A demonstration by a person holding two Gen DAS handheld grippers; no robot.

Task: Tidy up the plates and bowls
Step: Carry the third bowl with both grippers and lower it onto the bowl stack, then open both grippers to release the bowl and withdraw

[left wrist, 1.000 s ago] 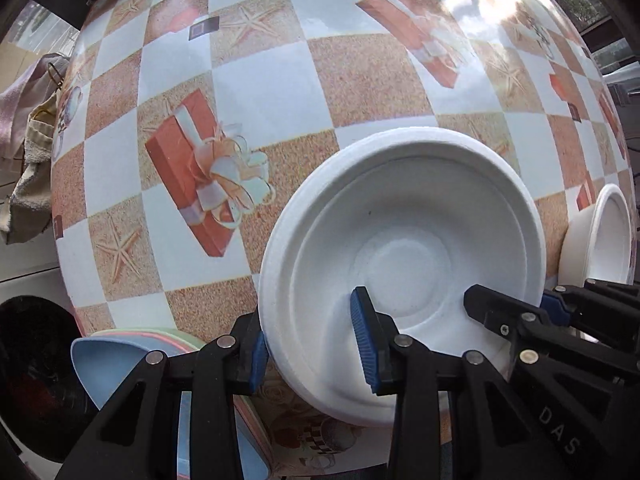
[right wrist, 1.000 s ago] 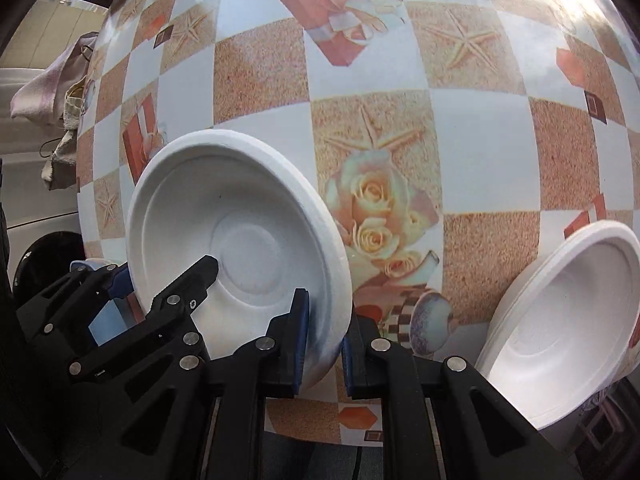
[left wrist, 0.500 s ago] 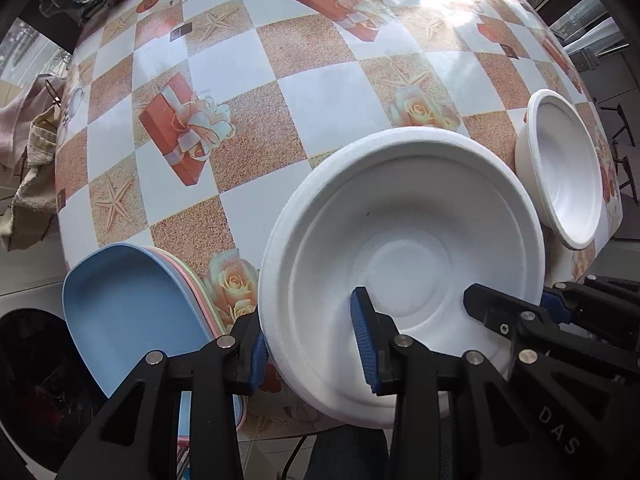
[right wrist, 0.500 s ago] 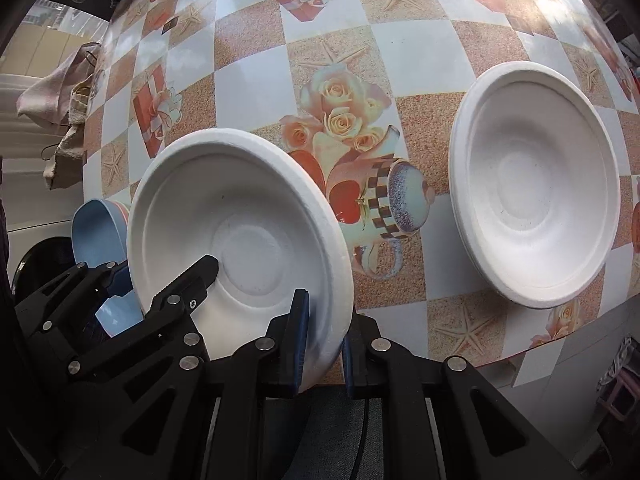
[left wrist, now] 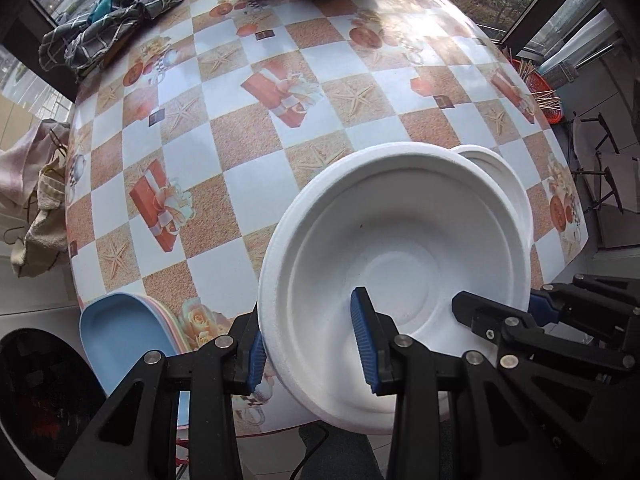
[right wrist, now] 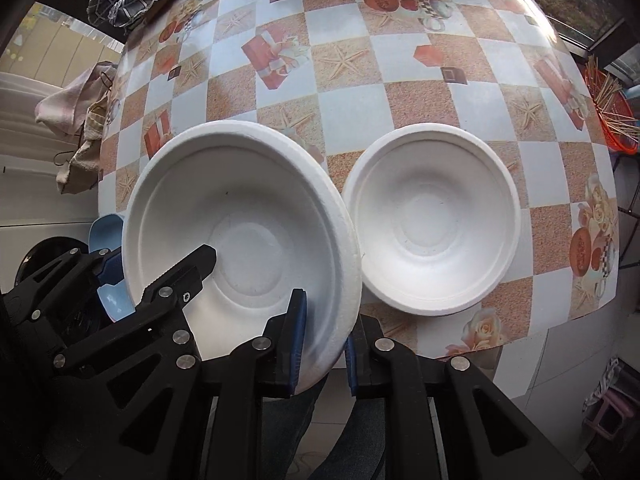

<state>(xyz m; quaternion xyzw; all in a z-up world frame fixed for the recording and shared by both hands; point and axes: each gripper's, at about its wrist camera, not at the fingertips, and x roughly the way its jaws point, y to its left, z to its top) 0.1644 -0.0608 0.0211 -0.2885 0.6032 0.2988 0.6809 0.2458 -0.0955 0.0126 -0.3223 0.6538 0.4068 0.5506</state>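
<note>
two grippers are clamped on one white foam bowl (right wrist: 240, 216), held above a checked oilcloth table (left wrist: 256, 184): the left gripper (left wrist: 308, 344) on its left rim, the right gripper (right wrist: 324, 344) on its right rim, jaws just eased slightly. a smaller round foam bowl (right wrist: 434, 220) rests mouth-up beside it. no writing is legible

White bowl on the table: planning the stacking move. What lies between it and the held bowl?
Only bare tablecloth between table bowl and held bowl, right wrist view.
</note>
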